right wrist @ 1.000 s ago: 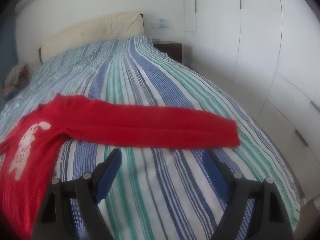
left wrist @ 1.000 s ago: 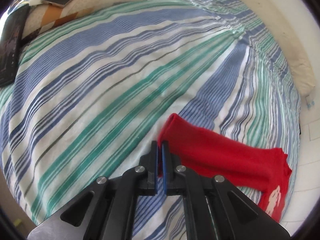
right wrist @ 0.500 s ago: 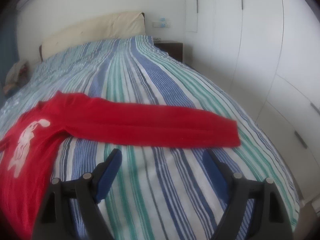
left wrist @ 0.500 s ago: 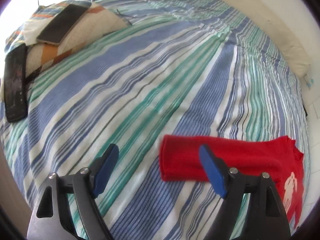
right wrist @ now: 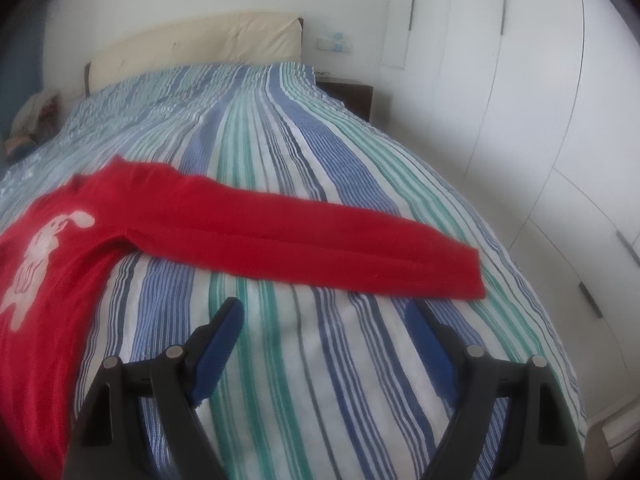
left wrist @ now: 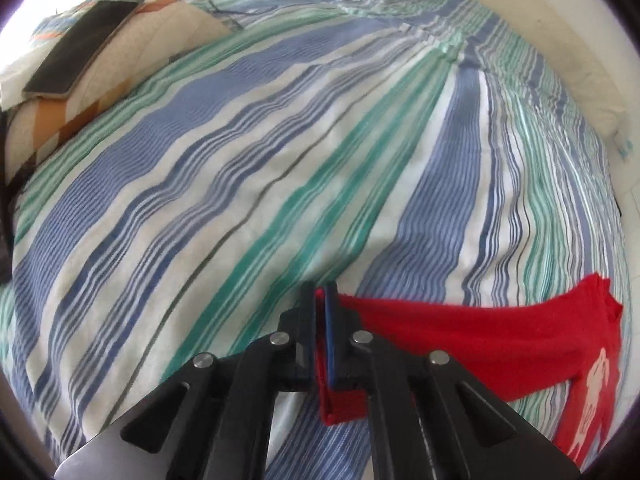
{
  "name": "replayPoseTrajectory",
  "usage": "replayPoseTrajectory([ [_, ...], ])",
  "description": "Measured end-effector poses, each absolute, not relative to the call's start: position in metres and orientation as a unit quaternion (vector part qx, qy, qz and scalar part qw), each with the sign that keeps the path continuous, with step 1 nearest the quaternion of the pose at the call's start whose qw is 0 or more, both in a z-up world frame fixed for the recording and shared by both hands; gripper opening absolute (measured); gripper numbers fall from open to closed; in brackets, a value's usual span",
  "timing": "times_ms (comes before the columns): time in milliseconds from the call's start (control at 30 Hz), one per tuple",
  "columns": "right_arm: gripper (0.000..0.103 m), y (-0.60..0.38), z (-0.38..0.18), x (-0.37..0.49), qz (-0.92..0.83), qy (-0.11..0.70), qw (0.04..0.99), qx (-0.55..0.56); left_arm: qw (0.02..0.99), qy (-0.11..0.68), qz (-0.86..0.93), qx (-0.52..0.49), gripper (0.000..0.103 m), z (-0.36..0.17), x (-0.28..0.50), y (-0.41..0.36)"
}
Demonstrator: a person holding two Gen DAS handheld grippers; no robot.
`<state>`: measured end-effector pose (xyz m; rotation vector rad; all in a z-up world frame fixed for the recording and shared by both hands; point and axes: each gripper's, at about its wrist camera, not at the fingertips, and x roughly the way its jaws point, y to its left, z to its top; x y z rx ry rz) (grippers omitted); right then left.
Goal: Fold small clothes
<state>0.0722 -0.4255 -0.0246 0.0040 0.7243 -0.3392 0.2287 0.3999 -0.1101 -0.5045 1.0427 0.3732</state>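
A small red long-sleeved top (right wrist: 132, 216) with a white printed figure (right wrist: 44, 248) lies spread on the striped bed. In the left wrist view my left gripper (left wrist: 320, 300) is shut on the cuff end of one red sleeve (left wrist: 460, 340), with red cloth pinched between the pads and hanging below them. The right wrist view shows the other sleeve (right wrist: 320, 248) stretched flat to the right, its cuff (right wrist: 468, 276) just beyond my right gripper (right wrist: 324, 320). That gripper hangs open above the sheet, nothing between its blue pads (right wrist: 216, 344).
The bed wears a blue, green and white striped sheet (left wrist: 240, 200). A patterned cushion (left wrist: 132, 64) with a dark phone (left wrist: 80, 56) on it lies at the far left. A cream headboard (right wrist: 196, 48), a dark nightstand (right wrist: 348, 96) and white wardrobe doors (right wrist: 540, 100) border the bed.
My left gripper let go of the sleeve end, stood wide open over it half a second ago, and has now shut on the cuff again. The right gripper has hardly moved.
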Motion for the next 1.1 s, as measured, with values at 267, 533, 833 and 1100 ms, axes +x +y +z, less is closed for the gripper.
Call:
replayPoseTrajectory([
  [267,0.082,-0.419,-0.027,0.076,-0.163,0.354,0.921,-0.01,0.817,0.505,0.204,-0.192,0.004,-0.119,0.236,0.39],
  [533,0.082,-0.419,-0.028,0.074,-0.162,0.352,0.922,-0.004,0.886,0.433,0.128,-0.106,0.065,-0.06,0.186,0.316],
  [833,0.082,-0.411,-0.03,0.075,-0.156,0.36,0.92,-0.017,0.833,0.53,0.09,-0.13,0.015,-0.125,0.253,0.25],
  [1100,0.082,-0.416,-0.028,0.074,-0.149,0.357,0.922,-0.011,0.788,0.609,0.088,-0.029,0.005,-0.109,0.217,0.251],
])
